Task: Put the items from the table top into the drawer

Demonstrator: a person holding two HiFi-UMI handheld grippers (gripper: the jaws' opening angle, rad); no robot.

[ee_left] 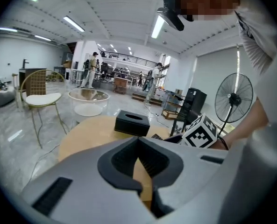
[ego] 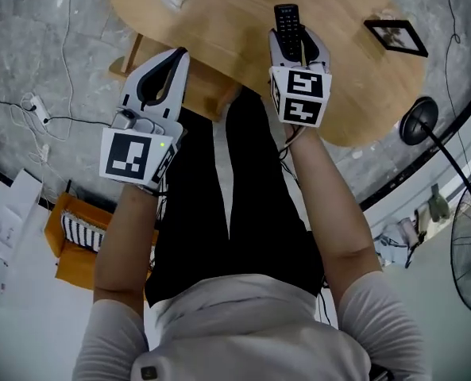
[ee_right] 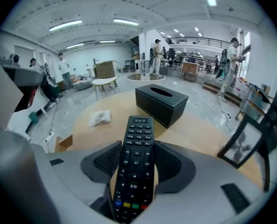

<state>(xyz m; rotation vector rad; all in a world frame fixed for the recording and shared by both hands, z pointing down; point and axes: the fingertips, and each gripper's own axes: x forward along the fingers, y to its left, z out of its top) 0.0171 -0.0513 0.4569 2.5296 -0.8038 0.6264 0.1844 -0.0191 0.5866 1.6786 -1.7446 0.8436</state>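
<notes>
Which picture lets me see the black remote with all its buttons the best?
The right gripper view. The long black remote control fills its middle, buttons facing the camera, clamped between the right gripper's jaws. The head view shows only its top end poking past that gripper. The left gripper view shows barely a dark sliver.

Around you: grey marble floor (ego: 52, 46); white ceiling with strip lights (ee_left: 74, 23). Far left: gold wire chair (ee_left: 40, 90), white seat, beside a round glass table (ee_left: 88, 99). Right: standing fan (ee_left: 234, 97). Nearest you: round wooden bench (ego: 243, 30).
</notes>
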